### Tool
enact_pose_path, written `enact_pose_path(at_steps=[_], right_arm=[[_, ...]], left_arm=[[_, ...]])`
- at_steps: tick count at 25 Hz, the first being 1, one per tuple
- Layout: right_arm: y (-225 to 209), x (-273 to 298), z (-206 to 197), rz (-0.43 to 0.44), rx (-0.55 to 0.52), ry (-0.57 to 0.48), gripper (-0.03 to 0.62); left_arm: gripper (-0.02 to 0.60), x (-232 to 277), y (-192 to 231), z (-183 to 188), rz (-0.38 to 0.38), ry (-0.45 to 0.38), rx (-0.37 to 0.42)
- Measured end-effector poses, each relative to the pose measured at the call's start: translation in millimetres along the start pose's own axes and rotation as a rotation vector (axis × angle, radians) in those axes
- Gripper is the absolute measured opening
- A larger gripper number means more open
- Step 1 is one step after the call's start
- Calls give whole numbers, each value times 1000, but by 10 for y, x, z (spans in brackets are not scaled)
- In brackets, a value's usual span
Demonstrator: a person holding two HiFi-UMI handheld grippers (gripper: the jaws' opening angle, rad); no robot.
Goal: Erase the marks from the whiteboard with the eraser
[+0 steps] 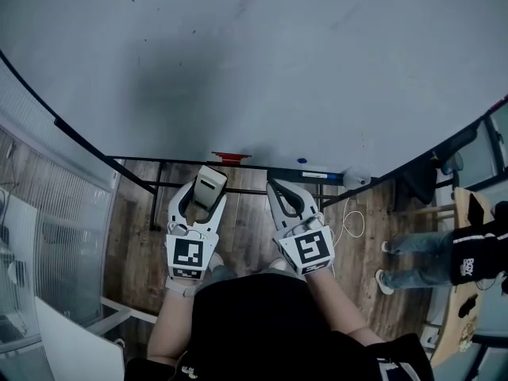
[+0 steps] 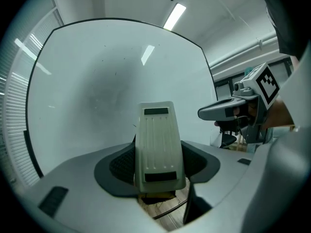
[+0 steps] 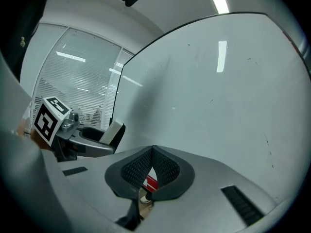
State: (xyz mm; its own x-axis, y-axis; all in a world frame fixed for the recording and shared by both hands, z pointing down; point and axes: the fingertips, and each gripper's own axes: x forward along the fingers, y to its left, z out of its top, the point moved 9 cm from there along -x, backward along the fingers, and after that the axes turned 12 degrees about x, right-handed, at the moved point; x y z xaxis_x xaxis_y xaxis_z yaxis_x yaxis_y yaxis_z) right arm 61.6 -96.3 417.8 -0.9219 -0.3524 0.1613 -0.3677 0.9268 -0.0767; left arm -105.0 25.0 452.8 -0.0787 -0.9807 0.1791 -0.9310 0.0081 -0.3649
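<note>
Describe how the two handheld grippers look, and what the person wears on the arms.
Both the left gripper and the right gripper are pale grey plastic with long curved jaws, lined inside with black dimpled pads. Each carries a cube with black-and-white square markers at its rear. The person wears a black top; no sleeves cover the forearms.

Cream ribbed eraser [image 2: 155, 147], pale grey whiteboard [image 1: 278, 62] with faint dark specks, brown wood-grain floor [image 1: 135, 236].

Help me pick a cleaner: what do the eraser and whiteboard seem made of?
The eraser looks like pale moulded plastic, matte, with shallow grooves along its back. The whiteboard is probably a smooth, glossy coated panel, since ceiling lights reflect in it.
</note>
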Motion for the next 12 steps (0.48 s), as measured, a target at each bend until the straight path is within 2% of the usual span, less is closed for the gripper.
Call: enact_pose_path(at_steps=[12], right_arm=[[14,86,-56,-41,22,18,26]], left_arm=[[268,83,101,-31,-50,-25,43]])
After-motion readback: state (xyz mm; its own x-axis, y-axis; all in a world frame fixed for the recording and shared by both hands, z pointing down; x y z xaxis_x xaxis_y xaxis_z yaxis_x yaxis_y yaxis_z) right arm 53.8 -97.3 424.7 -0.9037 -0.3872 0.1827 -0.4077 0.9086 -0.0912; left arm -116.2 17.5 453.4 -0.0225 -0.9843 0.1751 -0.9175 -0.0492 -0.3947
